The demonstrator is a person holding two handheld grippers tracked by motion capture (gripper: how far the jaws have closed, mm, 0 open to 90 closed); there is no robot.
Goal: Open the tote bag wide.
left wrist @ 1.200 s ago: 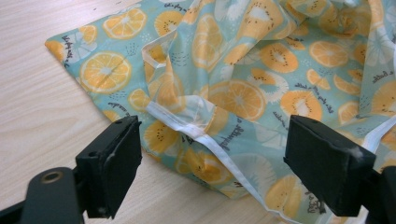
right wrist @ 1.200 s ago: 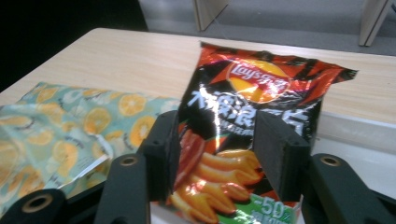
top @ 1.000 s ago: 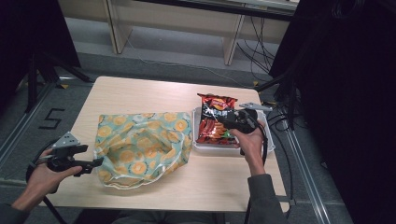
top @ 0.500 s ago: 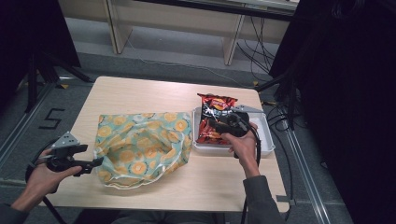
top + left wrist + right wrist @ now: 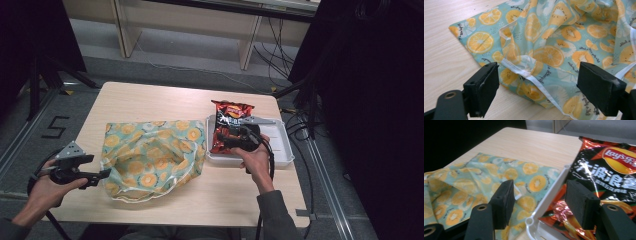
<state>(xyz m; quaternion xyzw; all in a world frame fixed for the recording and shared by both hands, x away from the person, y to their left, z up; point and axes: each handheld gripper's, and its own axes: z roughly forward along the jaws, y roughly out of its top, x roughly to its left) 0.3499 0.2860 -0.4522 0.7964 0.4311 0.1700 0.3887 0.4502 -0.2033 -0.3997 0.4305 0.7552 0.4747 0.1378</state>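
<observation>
We see a pale wooden tabletop (image 5: 165, 102) on a grey floor (image 5: 165, 60) — a "5" (image 5: 56, 127) is marked there at the left. Behind stands light wooden furniture (image 5: 190, 20); black curtains (image 5: 370, 100) hang at the right, cables (image 5: 280, 45) trailing beside them.

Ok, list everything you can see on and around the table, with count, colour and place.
fabric bag: one, teal with orange slices, left half of table.
chip bag: one, red and black, lying in tray.
tray: one, white, right side of table.
table: one, light wood, centre.
left gripper: one, black, jaws open at the fabric bag's left edge.
right gripper: one, black, jaws open astride the tray's rim, just been opening.
</observation>
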